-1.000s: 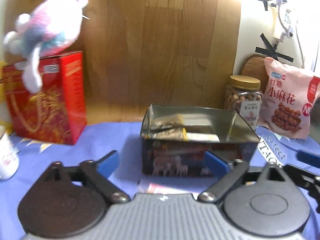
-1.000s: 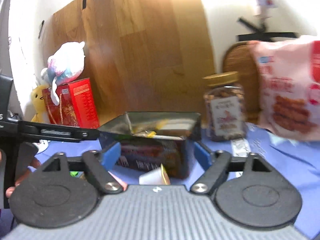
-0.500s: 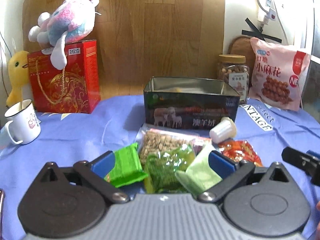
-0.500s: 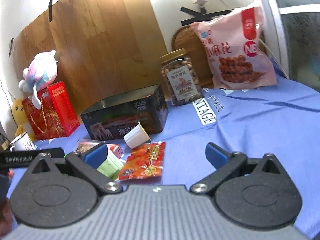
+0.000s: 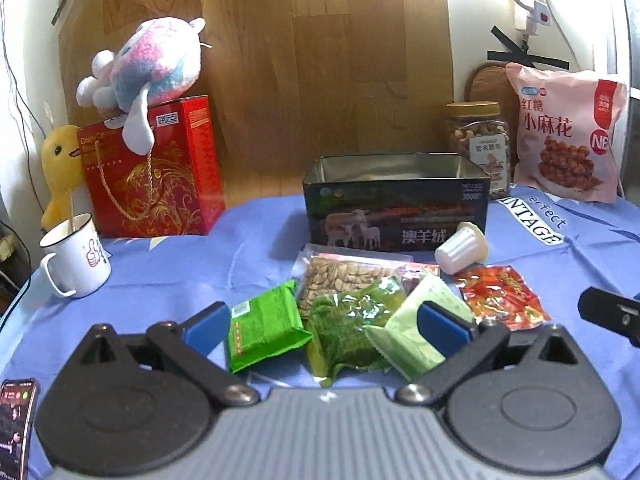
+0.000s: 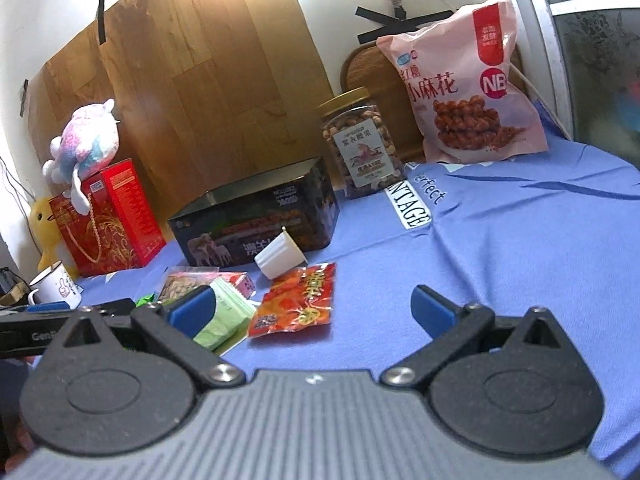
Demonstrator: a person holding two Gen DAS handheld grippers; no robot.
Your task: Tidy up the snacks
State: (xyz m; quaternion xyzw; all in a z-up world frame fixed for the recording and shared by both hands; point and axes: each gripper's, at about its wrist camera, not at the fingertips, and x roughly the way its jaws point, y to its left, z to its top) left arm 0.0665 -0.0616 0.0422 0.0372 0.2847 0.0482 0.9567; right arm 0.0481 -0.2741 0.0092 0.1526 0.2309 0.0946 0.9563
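Note:
An open dark tin box (image 5: 396,204) stands mid-table; it also shows in the right wrist view (image 6: 256,216). In front of it lie loose snacks: a bright green packet (image 5: 264,328), a clear green bag (image 5: 352,324), a pale green packet (image 5: 412,336), a bag of seeds (image 5: 340,276), a red packet (image 5: 500,296) (image 6: 300,300) and a white cup (image 5: 460,248) (image 6: 280,258) on its side. My left gripper (image 5: 324,328) is open and empty, low over the green packets. My right gripper (image 6: 312,308) is open and empty, near the red packet.
A red gift box (image 5: 152,176) with a plush toy (image 5: 148,68) stands at back left, a white mug (image 5: 76,256) beside it. A nut jar (image 5: 480,140) and a pink snack bag (image 5: 564,136) stand at back right. A phone (image 5: 16,420) lies at front left.
Both grippers have pulled back and away from the tin box. The loose snacks in front of the box have come into view. Both stay open and empty.

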